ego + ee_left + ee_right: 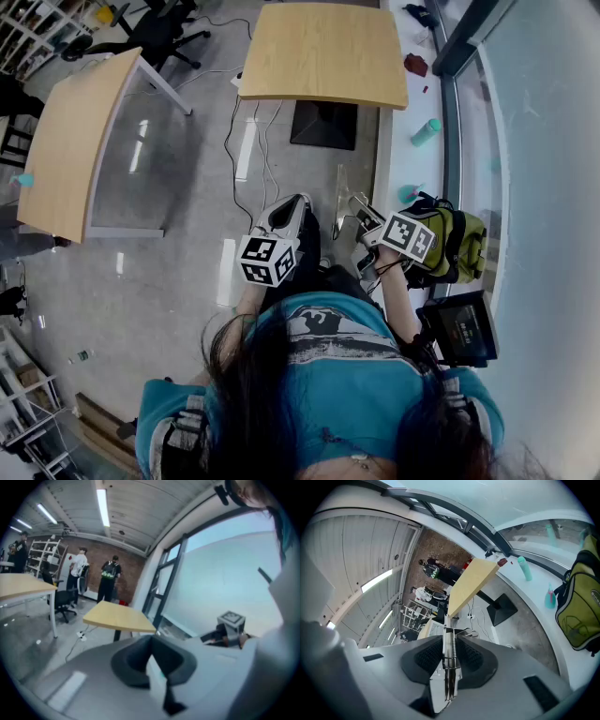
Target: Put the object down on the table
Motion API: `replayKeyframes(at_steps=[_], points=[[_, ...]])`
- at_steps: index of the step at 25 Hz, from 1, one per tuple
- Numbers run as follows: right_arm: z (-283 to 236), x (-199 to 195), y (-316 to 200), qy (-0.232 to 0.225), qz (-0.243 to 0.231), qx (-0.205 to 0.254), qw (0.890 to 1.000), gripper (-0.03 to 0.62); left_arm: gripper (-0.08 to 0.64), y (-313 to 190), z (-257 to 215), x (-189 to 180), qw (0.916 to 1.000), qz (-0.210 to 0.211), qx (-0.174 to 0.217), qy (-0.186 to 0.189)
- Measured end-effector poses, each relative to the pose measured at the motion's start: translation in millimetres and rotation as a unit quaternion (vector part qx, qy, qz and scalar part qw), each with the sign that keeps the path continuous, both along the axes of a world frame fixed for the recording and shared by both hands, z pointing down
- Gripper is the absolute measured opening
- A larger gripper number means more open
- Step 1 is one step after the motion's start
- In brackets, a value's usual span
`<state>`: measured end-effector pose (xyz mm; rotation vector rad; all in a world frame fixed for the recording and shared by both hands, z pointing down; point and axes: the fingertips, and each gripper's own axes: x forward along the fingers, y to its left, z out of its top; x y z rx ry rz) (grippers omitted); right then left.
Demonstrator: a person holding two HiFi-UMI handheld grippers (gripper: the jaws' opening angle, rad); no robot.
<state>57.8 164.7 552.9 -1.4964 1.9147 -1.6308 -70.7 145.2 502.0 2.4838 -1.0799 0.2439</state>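
My right gripper is held in front of the person's chest, shut on a thin metal object with a spring. In the right gripper view the object is seen edge-on between the dark pads. In the head view the object juts forward over the grey floor. My left gripper hovers beside it, apart from it; its jaws look shut in the blurred left gripper view, with nothing held. A light wooden table stands ahead, well beyond both grippers, and appears as the table and the table.
A second wooden table stands at the left. At the right are a window ledge with a teal bottle, a green backpack and a black screen. Cables trail on the floor. People stand at the far wall.
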Motion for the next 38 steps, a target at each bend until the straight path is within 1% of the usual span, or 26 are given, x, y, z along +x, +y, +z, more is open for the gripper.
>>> replayKeyframes(at_steps=[5, 10, 13, 20, 24, 31, 38], points=[[-9.4, -1.7, -27.6, 0.004, 0.003, -0.001, 1.000, 0.089, 0.003, -34.1, -4.9, -4.1, 1.0000, -0.002, -0.003, 0.003], [-6.9, 14.4, -81.9, 0.010, 0.008, 0.001, 1.000, 0.089, 0.003, -90.4, -0.7, 12.6, 0.9999, 0.009, 0.000, 0.006], [-4.3, 17.8, -114.9, 0.004, 0.009, -0.001, 1.000, 0.089, 0.003, -123.4, 3.8, 16.6, 0.9999, 0.012, -0.003, 0.009], [-12.1, 2.2, -200.6, -0.002, 0.003, -0.003, 1.000, 0.089, 0.003, -208.9, -0.4, 8.0, 0.9997, 0.022, -0.002, 0.010], [-17.7, -11.0, -240.6, -0.007, -0.002, -0.002, 1.000, 0.089, 0.004, -250.6, -3.8, 0.0, 0.9997, 0.018, -0.001, 0.017], [-21.7, -16.6, -279.7, -0.004, -0.004, -0.009, 1.000, 0.089, 0.005, -290.8, -3.1, -4.8, 0.9996, 0.018, -0.007, 0.019], [-16.2, 2.3, -327.4, 0.000, -0.015, -0.013, 1.000, 0.089, 0.004, -329.9, 3.6, 10.2, 0.9996, 0.017, -0.008, 0.020]])
